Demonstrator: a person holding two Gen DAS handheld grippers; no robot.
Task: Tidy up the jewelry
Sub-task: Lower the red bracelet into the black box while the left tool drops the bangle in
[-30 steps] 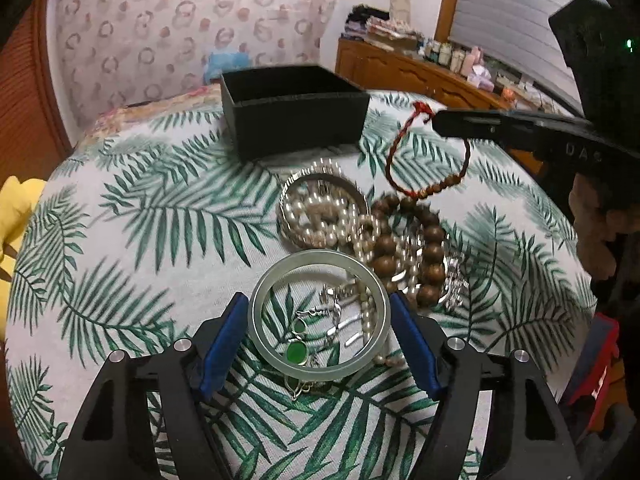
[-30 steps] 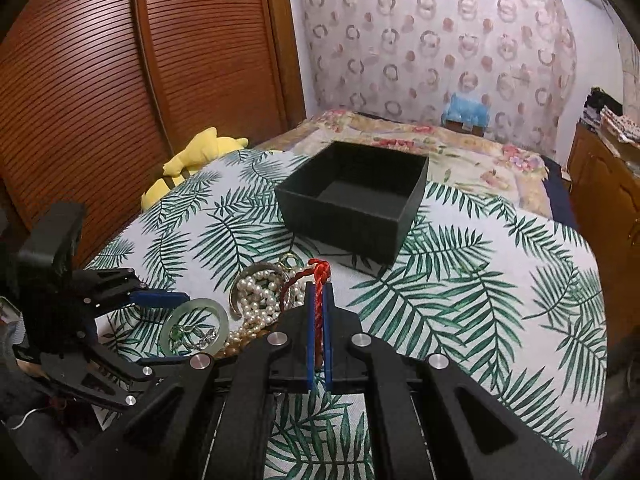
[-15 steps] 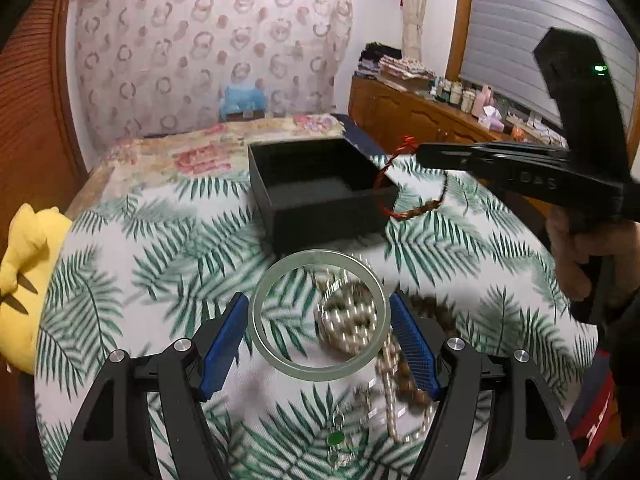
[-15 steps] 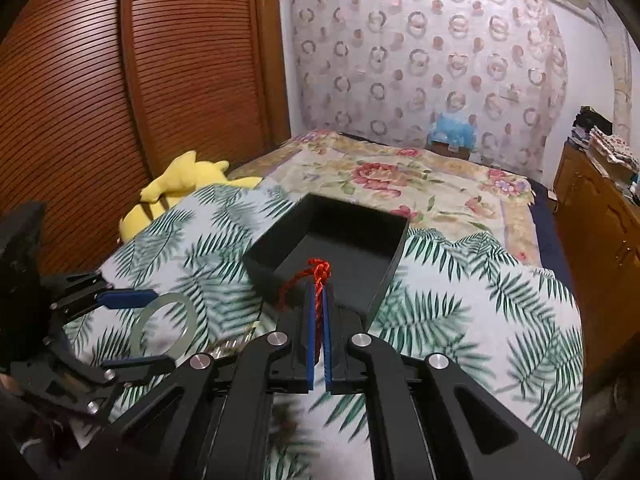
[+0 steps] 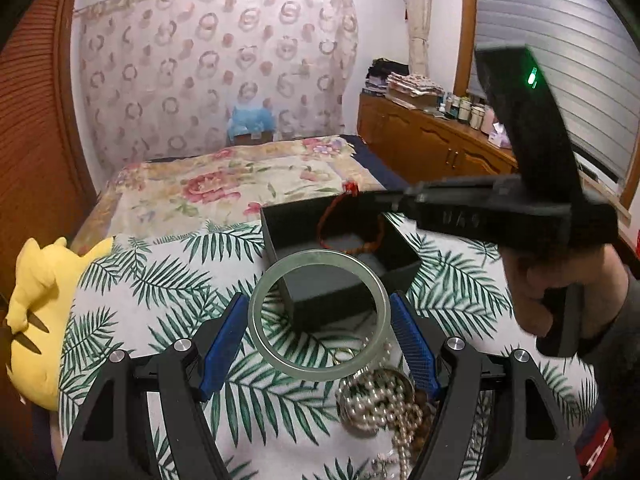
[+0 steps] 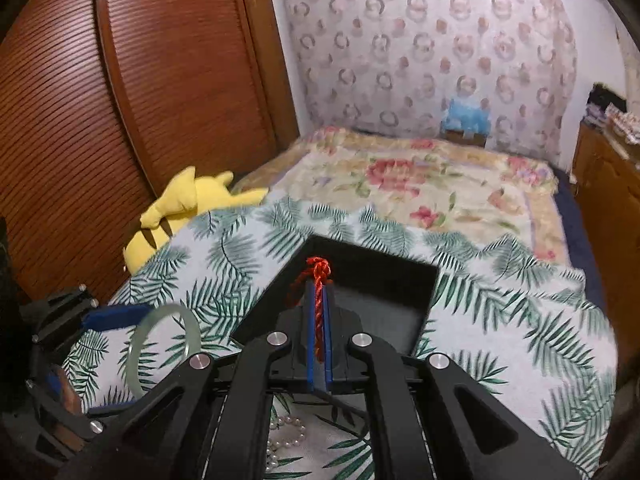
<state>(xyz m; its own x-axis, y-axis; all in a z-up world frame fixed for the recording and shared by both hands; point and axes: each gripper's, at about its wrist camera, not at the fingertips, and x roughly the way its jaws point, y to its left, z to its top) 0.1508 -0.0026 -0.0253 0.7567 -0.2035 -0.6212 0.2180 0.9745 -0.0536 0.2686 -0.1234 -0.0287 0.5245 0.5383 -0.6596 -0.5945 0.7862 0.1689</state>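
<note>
My left gripper [image 5: 320, 336] is spread wide, its blue pads pressed on either side of a pale green bangle [image 5: 318, 314], which I hold up above the cloth, just in front of the black box [image 5: 340, 280]. From my right camera the bangle [image 6: 164, 348] shows at the lower left, clamped in that gripper [image 6: 108, 360].

My right gripper [image 6: 318, 308] is clenched tight on a red cord bracelet [image 6: 318, 280]; the knot sticks up above the tips and the loop hangs down over the open box [image 6: 400, 280]. In the left view that bracelet [image 5: 348, 224] dangles inside the box's opening, and my right hand [image 5: 560, 292] wraps the handle.

Below the bangle, a heap of pearl strands [image 5: 380, 400] lies on the palm-leaf cloth [image 5: 160, 280], with some brown beads beside it; the rest of the pile is partly hidden by my fingers.

A yellow plush toy [image 5: 44, 312] sits at the left edge of the cloth, against the slatted wooden doors [image 6: 120, 120]. Beyond it lies a bed with a floral blanket [image 5: 224, 188], then a patterned curtain [image 5: 216, 68] with a blue plush toy [image 5: 252, 120] in front, and a wooden dresser [image 5: 432, 144] on the right.
</note>
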